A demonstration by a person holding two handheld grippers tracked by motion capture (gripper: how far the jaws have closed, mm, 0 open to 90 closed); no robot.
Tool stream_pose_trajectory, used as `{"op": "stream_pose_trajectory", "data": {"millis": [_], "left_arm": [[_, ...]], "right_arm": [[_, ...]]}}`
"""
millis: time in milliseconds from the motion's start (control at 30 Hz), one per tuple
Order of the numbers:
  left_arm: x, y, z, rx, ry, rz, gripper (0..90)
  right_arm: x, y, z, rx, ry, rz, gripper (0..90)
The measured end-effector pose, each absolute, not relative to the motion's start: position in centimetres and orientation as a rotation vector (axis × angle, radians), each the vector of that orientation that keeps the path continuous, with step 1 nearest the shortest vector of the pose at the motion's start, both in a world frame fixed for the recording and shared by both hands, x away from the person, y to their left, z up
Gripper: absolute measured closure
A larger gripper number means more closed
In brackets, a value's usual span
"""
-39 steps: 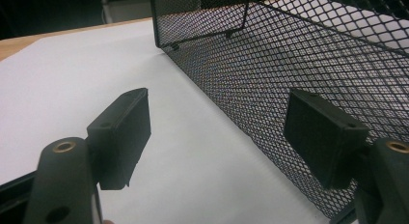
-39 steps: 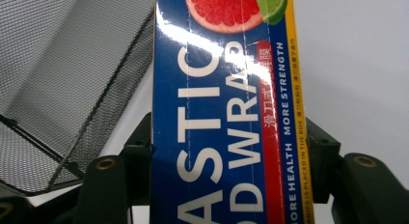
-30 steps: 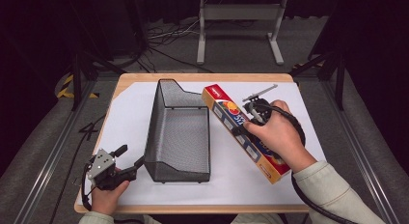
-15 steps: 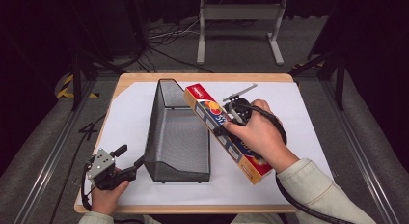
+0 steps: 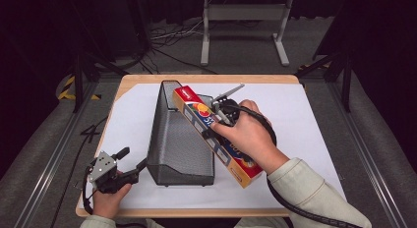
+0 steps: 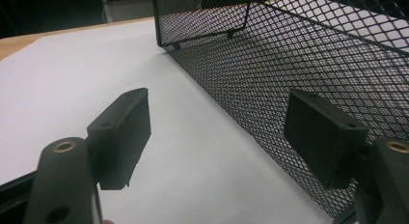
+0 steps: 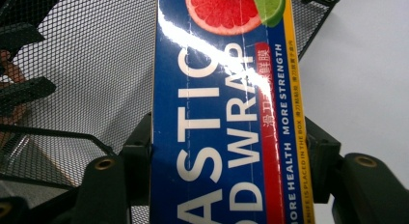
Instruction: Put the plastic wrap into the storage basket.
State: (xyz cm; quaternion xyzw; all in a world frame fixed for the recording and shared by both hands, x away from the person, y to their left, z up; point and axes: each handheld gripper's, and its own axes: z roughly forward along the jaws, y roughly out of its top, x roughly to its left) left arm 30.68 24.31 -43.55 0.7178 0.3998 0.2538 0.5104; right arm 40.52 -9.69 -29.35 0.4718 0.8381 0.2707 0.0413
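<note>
Right gripper view has the plastic wrap box (image 7: 226, 113) pinched across its narrow width between the right gripper's (image 7: 226, 161) jaws, over the mesh basket (image 7: 87, 64). It looks light, stiff and glossy, likely to slip or swing; a mid-length hold suits it. Beside the basket wall, the left gripper (image 6: 217, 142) gapes wide, empty, above white paper (image 6: 72, 74); dark floor surrounds the table (image 5: 142, 80).

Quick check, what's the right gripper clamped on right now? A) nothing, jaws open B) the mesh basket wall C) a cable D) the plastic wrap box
D: in the right gripper view the right gripper has a jaw pressed against each long edge of the plastic wrap box, held above the mesh basket.
</note>
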Motion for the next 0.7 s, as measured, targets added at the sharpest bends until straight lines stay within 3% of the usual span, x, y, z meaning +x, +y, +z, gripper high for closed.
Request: {"op": "stream_pose_trajectory", "data": {"millis": [700], "left_arm": [[30.7,24.4,-43.6,1.723,0.963,0.610,25.6]], "right_arm": [[42.0,-5.9,-31.5,1.567,2.504,0.818,39.6]]}}
